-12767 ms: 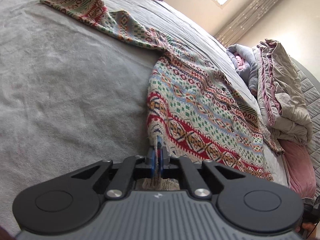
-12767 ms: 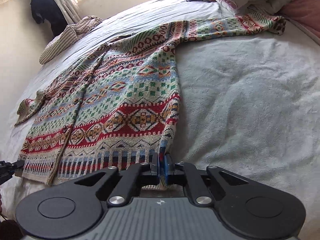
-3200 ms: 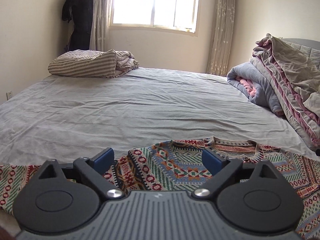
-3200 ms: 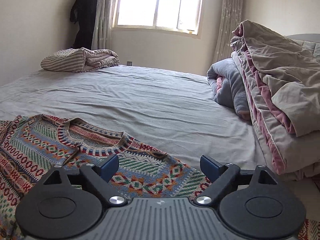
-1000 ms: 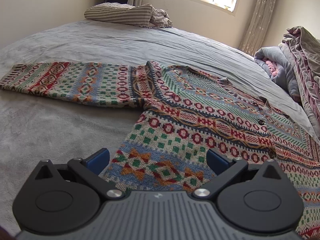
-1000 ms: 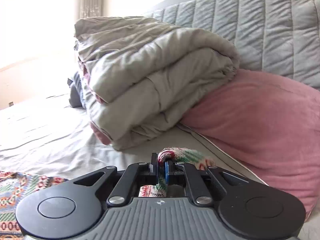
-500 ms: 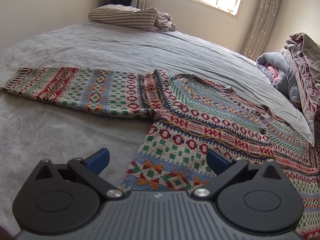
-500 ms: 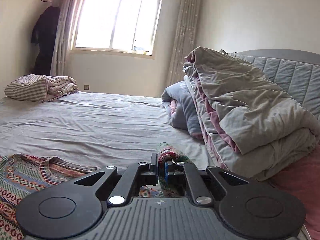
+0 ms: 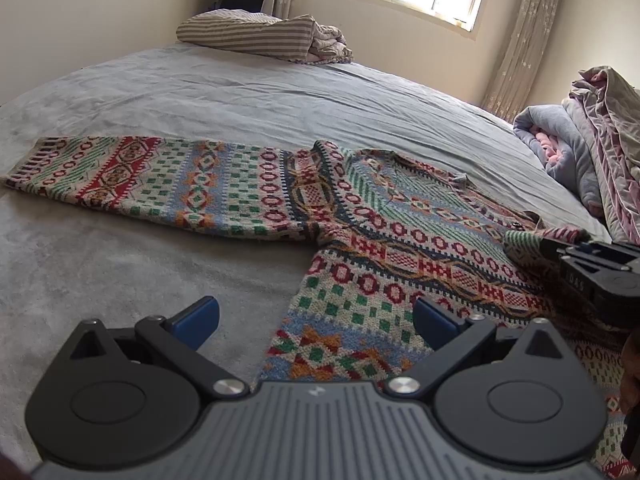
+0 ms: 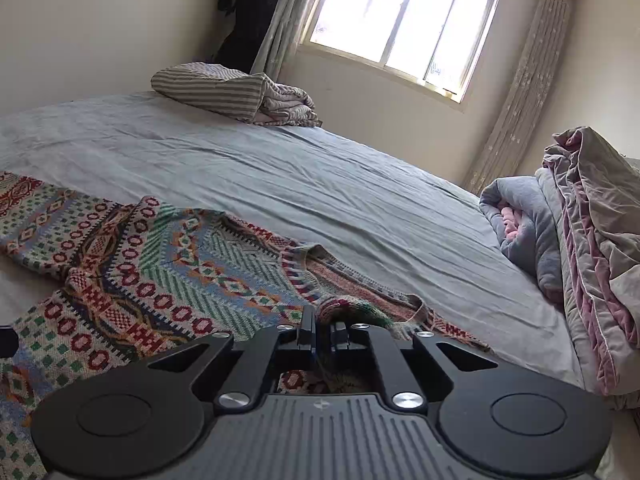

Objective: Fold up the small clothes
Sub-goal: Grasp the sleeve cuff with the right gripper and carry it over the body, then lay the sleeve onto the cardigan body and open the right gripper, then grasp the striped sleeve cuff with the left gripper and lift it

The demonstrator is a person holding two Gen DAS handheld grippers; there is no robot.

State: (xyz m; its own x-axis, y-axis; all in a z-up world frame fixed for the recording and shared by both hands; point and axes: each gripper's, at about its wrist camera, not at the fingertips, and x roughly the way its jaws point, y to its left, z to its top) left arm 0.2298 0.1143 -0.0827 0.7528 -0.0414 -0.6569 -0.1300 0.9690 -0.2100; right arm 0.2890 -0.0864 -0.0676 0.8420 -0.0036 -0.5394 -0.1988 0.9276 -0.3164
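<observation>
Folding the right sleeve in: right claw [image 10: 322, 334] pinches the sleeve cuff [image 10: 352, 308] over the cardigan [image 9: 400, 248], which lies flat on the bed [image 9: 240, 92]. Left claw [image 9: 316, 316] is spread, hovering above the hem side. Best to lay the cuff straight across the chest, low and taut, then release; far sleeve [image 9: 120, 172] remains outstretched.

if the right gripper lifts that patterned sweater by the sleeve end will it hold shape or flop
Probably flop: the sweater is a soft knit lying limp on the bed, and the sleeve end bunches where the right gripper pinches it. It likely grips well, since the knit looks coarse, not slick. The rest would probably drag and stretch behind, as the left gripper is open, holding nothing.
</observation>
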